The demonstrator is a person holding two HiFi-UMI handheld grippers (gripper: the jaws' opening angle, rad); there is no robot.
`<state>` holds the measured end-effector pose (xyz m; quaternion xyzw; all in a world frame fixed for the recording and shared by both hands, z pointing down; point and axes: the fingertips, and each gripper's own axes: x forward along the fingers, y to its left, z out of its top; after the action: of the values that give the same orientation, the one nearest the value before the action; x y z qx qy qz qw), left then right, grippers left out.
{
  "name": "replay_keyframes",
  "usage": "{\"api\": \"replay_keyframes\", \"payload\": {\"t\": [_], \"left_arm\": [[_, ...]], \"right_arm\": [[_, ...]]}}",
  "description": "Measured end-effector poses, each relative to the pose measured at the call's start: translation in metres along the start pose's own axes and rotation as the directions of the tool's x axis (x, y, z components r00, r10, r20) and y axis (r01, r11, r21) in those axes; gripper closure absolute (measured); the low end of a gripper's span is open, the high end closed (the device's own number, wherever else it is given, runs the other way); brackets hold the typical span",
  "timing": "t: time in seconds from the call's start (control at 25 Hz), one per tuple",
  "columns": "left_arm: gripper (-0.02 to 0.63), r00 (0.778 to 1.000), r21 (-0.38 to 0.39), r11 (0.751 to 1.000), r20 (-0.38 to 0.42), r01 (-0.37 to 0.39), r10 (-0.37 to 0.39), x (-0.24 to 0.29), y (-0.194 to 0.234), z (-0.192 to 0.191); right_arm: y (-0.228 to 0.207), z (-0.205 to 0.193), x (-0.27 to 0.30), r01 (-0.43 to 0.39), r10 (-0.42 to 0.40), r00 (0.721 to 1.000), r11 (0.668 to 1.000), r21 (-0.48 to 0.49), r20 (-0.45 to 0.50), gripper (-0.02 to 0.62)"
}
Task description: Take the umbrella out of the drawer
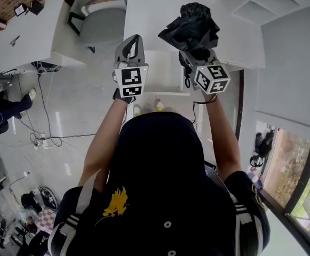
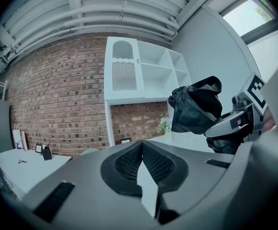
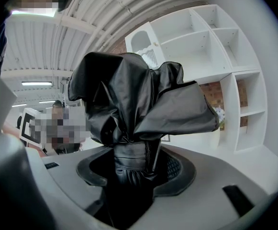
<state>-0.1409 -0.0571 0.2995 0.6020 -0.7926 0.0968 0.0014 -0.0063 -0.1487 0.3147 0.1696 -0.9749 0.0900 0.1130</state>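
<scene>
A folded black umbrella (image 1: 189, 28) is held up in front of me, its fabric bunched loosely above my right gripper (image 1: 198, 53). In the right gripper view that gripper (image 3: 136, 163) is shut on the strapped neck of the umbrella (image 3: 134, 104), which fills the gap between the pads. My left gripper (image 1: 135, 38) is raised beside it, a little to the left and apart from it. Its pads (image 2: 129, 163) meet at the tip with nothing between them. The left gripper view shows the umbrella (image 2: 196, 107) and right gripper (image 2: 234, 123) to its right. The drawer cannot be made out for sure.
A white counter (image 1: 155, 9) lies below and ahead of both grippers. A white shelf unit (image 2: 143, 71) stands against a brick wall (image 2: 57, 95). At the left are a white desk (image 1: 32, 36), a grey chair (image 1: 98, 20) and cables on the floor (image 1: 42, 137).
</scene>
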Motion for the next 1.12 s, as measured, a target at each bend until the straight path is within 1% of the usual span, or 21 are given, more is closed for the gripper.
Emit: {"api": "replay_keyframes", "payload": {"t": [0.12, 0.16, 0.36, 0.84, 1.12], "left_arm": [[0.589, 1.0, 0.007, 1.0, 0.022, -0.015, 0.015, -0.004, 0.003, -0.006], [0.589, 0.999, 0.007, 1.0, 0.03, -0.021, 0.02, -0.003, 0.006, -0.003], [0.589, 0.998, -0.004, 0.999, 0.051, -0.037, 0.037, 0.007, 0.025, 0.032], [0.589, 0.994, 0.003, 0.999, 0.101, -0.039, 0.038, 0.014, 0.03, 0.059], [0.589, 0.992, 0.006, 0.999, 0.119, -0.041, 0.04, 0.014, 0.03, 0.069]], "right_arm": [[0.001, -0.009, 0.0, -0.002, 0.002, 1.0, 1.0, 0.005, 0.028, 0.347], [0.001, -0.006, 0.001, -0.002, 0.002, 0.999, 1.0, 0.004, 0.034, 0.347], [0.001, 0.035, 0.006, -0.004, 0.004, 0.998, 1.0, -0.007, 0.056, 0.347], [0.002, 0.07, 0.007, 0.001, 0.001, 0.991, 1.0, -0.018, 0.135, 0.347], [0.0, 0.083, 0.002, 0.013, -0.01, 0.986, 1.0, -0.016, 0.169, 0.347]]}}
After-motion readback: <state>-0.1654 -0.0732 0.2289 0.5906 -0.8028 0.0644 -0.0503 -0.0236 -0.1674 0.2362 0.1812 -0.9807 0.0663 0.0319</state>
